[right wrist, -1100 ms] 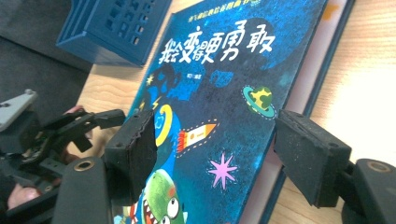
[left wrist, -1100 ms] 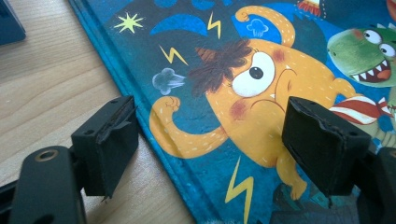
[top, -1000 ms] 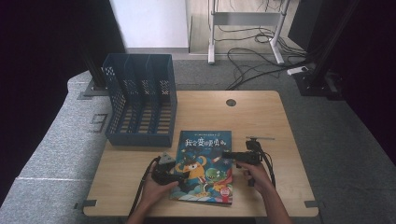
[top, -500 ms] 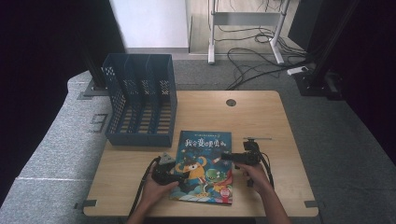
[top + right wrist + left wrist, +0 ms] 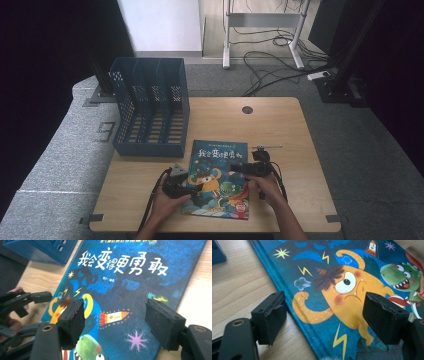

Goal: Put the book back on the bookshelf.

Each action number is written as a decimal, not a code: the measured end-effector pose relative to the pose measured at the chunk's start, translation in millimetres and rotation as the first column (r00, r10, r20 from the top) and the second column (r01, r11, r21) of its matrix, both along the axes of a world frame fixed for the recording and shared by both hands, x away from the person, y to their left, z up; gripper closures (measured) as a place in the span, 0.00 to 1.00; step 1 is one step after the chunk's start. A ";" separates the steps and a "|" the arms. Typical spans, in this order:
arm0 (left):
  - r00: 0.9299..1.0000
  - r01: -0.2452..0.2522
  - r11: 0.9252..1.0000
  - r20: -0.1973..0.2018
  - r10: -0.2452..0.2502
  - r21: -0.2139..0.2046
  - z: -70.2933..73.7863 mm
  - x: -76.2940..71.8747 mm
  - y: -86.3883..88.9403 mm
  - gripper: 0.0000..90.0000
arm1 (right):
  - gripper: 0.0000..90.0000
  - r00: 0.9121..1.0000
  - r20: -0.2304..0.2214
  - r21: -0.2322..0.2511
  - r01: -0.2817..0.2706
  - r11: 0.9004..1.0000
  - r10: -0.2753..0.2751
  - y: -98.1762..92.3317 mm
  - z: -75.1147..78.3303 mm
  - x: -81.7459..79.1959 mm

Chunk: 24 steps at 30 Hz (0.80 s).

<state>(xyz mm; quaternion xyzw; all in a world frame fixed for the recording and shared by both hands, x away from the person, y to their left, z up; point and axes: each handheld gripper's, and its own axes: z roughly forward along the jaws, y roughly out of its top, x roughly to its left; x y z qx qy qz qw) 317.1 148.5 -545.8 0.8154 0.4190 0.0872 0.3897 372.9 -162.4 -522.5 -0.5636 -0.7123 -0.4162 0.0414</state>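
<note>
A blue picture book (image 5: pixel 218 177) with cartoon monsters lies flat on the wooden table (image 5: pixel 280 125), near its front edge. My left gripper (image 5: pixel 192 188) hovers at the book's left edge, jaws open, one pad (image 5: pixel 270 315) over bare wood and the other over the cover (image 5: pixel 332 290). My right gripper (image 5: pixel 237 169) sits over the book's right half, pointing left, jaws open above the cover (image 5: pixel 120 290) with nothing between them. In the right gripper view the left gripper (image 5: pixel 22 312) shows at the far left.
A blue perforated file rack (image 5: pixel 150 107) with several slots stands at the table's back left, its corner (image 5: pixel 47 248) close to the book's top. A round cable hole (image 5: pixel 247 109) marks the back of the table. Cables trail across the floor (image 5: pixel 280 70) behind.
The right gripper has shifted slightly leftward over the book. The left gripper and the book have not moved.
</note>
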 end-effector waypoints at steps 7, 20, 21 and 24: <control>1.000 -0.002 1.000 0.003 0.001 0.008 0.0 -1.2 -1.1 0.21 | 0.28 1.000 0.005 -0.125 0.031 0.992 -0.030 4.8 -0.3 -0.5; 1.000 -0.001 1.000 0.003 0.001 0.017 0.4 -3.7 -1.8 0.21 | 0.24 0.995 -0.080 -0.129 0.043 0.991 -0.053 -0.4 -3.3 4.6; 1.000 -0.001 1.000 0.003 0.001 0.016 0.4 -3.9 -1.7 0.21 | 0.23 0.995 -0.083 -0.133 0.041 0.990 -0.053 0.9 -3.4 4.9; 1.000 0.001 1.000 0.005 -0.001 0.017 0.3 -4.0 -1.5 0.21 | 0.22 0.993 -0.095 -0.143 0.051 0.988 -0.065 3.3 -2.8 5.7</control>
